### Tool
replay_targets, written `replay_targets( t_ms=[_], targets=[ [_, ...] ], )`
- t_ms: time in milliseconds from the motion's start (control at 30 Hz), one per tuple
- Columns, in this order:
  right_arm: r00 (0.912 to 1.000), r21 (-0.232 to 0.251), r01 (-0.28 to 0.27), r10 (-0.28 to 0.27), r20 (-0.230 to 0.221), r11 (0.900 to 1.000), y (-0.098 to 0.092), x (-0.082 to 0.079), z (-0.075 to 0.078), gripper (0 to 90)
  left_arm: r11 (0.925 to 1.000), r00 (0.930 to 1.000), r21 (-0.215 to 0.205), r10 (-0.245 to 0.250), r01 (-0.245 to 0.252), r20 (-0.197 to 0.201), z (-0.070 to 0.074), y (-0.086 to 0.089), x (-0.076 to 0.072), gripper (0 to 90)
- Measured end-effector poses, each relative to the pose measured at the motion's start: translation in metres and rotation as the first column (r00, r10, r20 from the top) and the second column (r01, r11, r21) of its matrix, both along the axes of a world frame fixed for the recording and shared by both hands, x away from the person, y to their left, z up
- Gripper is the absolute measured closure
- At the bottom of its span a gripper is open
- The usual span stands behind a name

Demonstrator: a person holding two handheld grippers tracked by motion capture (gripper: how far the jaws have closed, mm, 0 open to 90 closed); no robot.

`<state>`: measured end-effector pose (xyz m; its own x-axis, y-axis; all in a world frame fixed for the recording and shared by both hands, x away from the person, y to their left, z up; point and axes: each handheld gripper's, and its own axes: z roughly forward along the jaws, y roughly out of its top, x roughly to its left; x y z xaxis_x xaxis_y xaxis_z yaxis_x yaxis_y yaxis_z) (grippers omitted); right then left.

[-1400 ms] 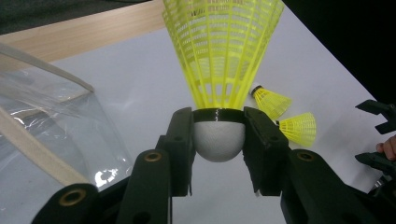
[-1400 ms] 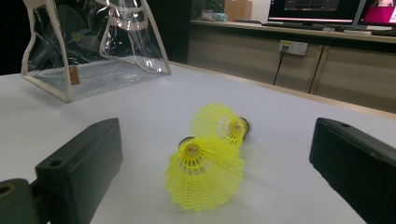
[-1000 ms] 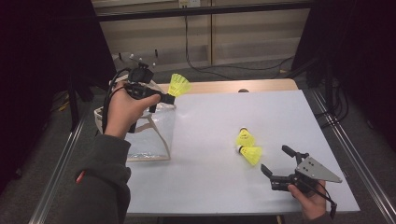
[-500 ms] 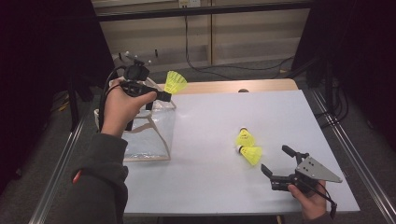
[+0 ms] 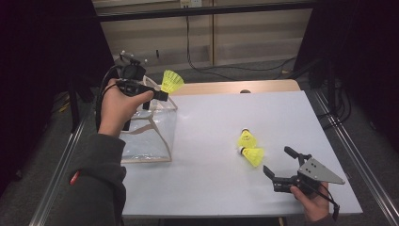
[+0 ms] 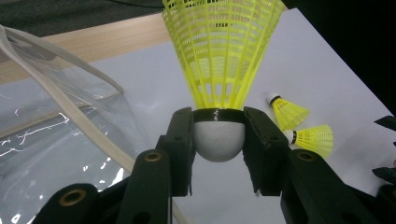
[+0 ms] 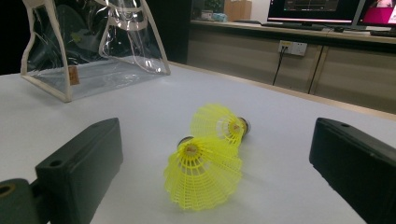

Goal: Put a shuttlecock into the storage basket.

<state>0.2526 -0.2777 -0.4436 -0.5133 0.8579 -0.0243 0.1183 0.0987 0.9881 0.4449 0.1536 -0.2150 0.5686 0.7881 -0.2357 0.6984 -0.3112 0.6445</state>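
My left gripper (image 5: 162, 94) is shut on the white cork of a yellow shuttlecock (image 5: 172, 81), held in the air over the far edge of a clear plastic bag (image 5: 148, 136) at the table's left. In the left gripper view the pads clamp the cork of the shuttlecock (image 6: 219, 51) from both sides, skirt pointing away, with the bag (image 6: 56, 135) below left. Two more yellow shuttlecocks (image 5: 246, 139) (image 5: 254, 155) lie side by side on the white table. My right gripper (image 5: 277, 161) rests open near the front right, its jaws wide apart facing the two shuttlecocks (image 7: 203, 175) (image 7: 219, 122).
The white table (image 5: 211, 188) has a wooden strip (image 5: 226, 87) along its far edge and metal rails at both sides. The bag (image 7: 93, 42) stands upright with beige trim and handles. Cables run over the floor behind the table.
My left hand has shifted a little to the left with the shuttlecock, closer over the bag. The right gripper and the two lying shuttlecocks have not moved.
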Motion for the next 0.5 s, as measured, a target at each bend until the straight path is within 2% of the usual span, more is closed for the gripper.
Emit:
replay_targets(
  t_ms=[500],
  targets=[
    [1.0,-0.003,-0.002,0.002,0.0,1.0,-0.0001,-0.0003,0.0002,2.6,0.9995,0.9995,0.009,0.029,-0.029,0.01,-0.0002,0.0069,0.0029,65.1]
  ],
)
